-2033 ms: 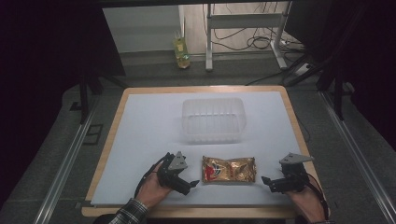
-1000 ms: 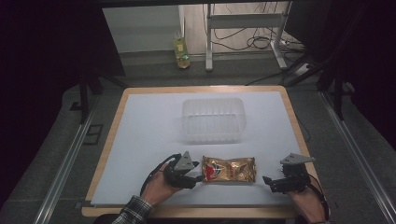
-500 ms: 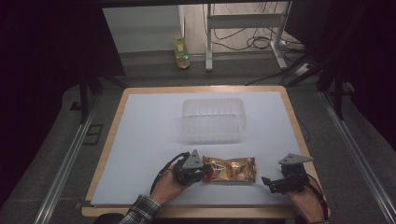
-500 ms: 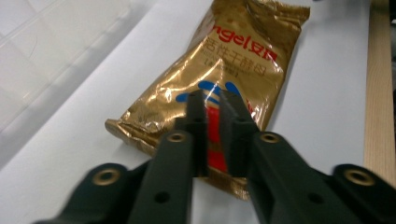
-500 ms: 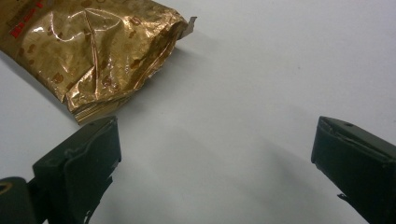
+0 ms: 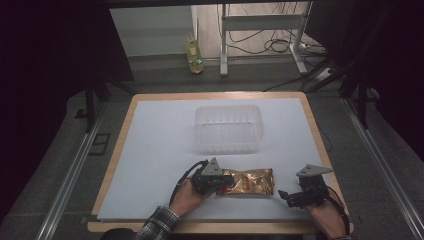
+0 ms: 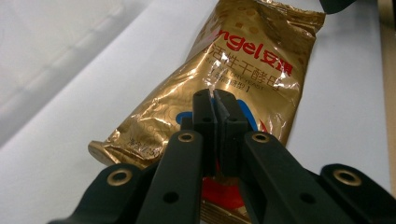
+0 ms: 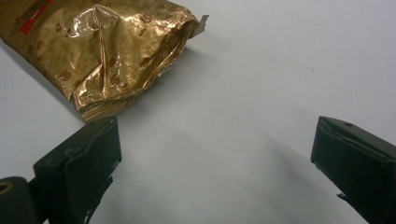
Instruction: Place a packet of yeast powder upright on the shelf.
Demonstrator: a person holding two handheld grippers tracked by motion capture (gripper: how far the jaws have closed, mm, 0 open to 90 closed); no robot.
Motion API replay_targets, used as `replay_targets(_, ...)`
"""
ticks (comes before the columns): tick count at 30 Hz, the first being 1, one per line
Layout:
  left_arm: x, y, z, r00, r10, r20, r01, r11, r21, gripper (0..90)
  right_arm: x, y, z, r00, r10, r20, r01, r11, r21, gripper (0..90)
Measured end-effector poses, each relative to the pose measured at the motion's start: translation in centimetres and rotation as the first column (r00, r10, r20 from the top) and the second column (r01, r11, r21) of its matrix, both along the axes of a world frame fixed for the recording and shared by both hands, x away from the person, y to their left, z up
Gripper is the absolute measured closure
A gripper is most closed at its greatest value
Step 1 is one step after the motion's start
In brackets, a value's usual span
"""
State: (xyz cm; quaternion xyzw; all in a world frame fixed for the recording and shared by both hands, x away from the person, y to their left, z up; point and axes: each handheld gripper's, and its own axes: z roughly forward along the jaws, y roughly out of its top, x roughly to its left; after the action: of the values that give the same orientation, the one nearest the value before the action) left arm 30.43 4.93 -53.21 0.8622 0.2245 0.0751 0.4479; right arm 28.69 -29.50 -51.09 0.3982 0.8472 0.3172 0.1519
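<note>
The gold foil packet (image 6: 250,181) lies flat near the front edge of the white table (image 6: 160,150), lengthwise between the two hands. The left gripper (image 6: 226,183) sits over the packet's left end, its jaws having just been closing – in the left gripper view they stand pressed together over the foil (image 7: 243,70), though whether they pinch it I cannot tell. The right gripper (image 6: 286,196) rests just right of the packet, jaws wide apart – nothing between them. A clear plastic container (image 6: 229,128) stands farther back.

wooden table (image 6: 117,150), white sheet (image 6: 155,150) on top: gold packet (image 6: 252,181), clear tub (image 6: 229,128)
</note>
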Motion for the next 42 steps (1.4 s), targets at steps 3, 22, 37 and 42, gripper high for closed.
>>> replay_targets(3, -0.1, 0.1, -0.1, 0.9999, -0.001, 0.010, 0.001, 1.0000, 0.003, 89.5, 0.0, 0.1, 0.0, 1.0000, 0.000, -0.003, 0.000, 1.000, 0.002, 2.3)
replay_targets(22, -1.4, 0.5, -0.2, 0.9974, 0.043, 0.057, -0.047, 0.9954, 0.084, 89.8, -0.3, 0.5, 0.0, 0.9980, 0.055, -0.030, -0.054, 0.998, 0.039, 2.5)
replay_targets(37, -1.3, 1.2, -1.1, 0.9989, 0.045, 0.012, -0.046, 0.9929, 0.110, 89.7, -0.3, 2.4, -0.2, 0.9878, 0.145, -0.057, -0.141, 0.988, 0.069, 2.6)
replay_targets(42, -1.0, 1.4, -1.1, 0.9995, 0.031, 0.001, -0.031, 0.9937, 0.108, 89.7, 0.0, 3.3, -0.3, 0.9822, 0.174, -0.071, -0.166, 0.980, 0.109, 2.6)
